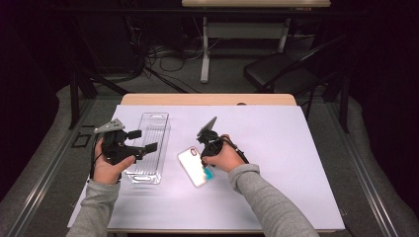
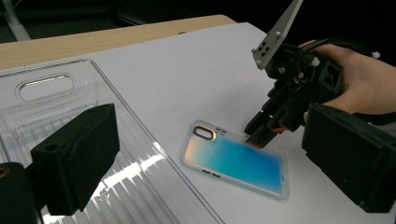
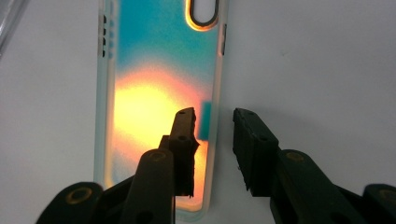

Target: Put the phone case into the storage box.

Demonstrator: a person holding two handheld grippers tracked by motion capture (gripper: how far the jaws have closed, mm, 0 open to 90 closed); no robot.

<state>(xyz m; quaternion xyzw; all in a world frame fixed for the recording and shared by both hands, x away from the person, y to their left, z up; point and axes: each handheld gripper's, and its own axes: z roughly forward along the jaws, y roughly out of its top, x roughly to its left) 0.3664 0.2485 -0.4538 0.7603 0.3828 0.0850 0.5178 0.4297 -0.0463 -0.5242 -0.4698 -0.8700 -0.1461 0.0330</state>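
White sheet (image 1: pixel 276 163) on wooden table (image 1: pixel 207 99), dark room, right gripper (image 3: pixel 214 116) jaws parted astride phone case (image 3: pixel 154 93) edge

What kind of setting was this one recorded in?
Likely a lab or recording workspace: a white-covered table boxed in by dark framing, loose cables on the floor behind, and a folding chair pushed aside.

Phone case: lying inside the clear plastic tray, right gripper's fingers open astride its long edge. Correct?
Not quite. The phone case lies on the white table cover, beside the clear plastic tray and apart from it, as the high view shows. The rest holds: the right gripper has its fingers open astride the case's long edge.
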